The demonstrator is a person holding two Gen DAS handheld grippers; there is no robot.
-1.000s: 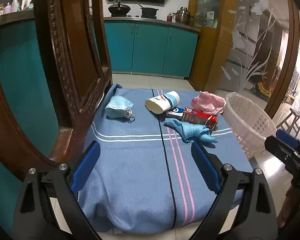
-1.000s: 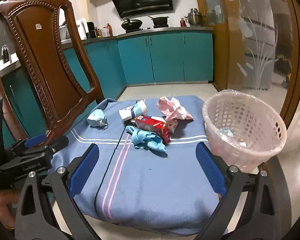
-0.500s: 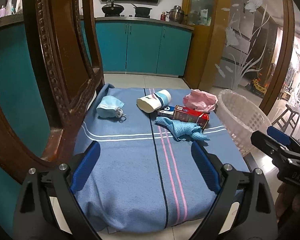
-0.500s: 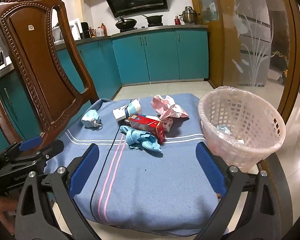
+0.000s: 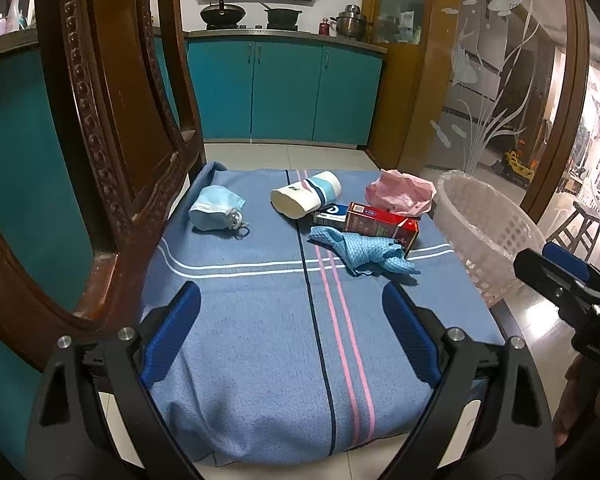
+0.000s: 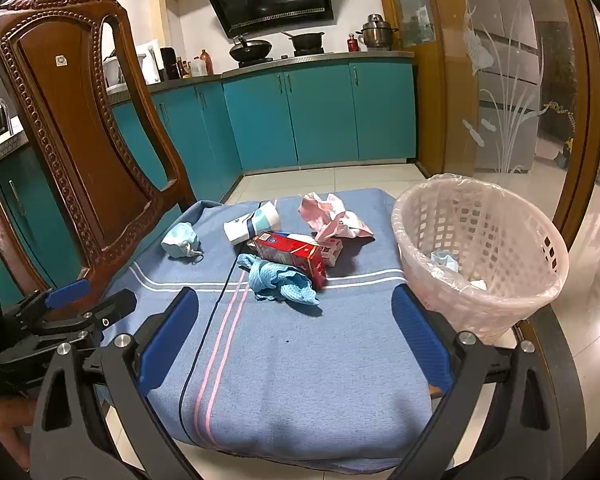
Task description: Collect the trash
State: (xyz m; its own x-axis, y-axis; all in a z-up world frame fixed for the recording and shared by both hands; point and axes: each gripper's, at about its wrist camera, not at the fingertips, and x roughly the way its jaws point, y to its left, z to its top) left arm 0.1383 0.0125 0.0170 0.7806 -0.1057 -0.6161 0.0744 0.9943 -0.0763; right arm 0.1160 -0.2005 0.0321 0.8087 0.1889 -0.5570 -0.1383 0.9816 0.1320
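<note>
Table: blue-clothed table (image 6: 300, 380), trash toward far edge.
Tools: left tool (image 5: 292, 332), right tool (image 6: 296, 332) both spread, empty.
Advice: pinch blue rag (image 6: 278, 280) first, drop into basket (image 6: 480, 252).

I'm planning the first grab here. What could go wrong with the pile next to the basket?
The blue cloth lies against the red carton, so closing on it may drag the carton along. The basket sits at the table's edge, tilted; a bump from the right gripper might tip it off.
</note>
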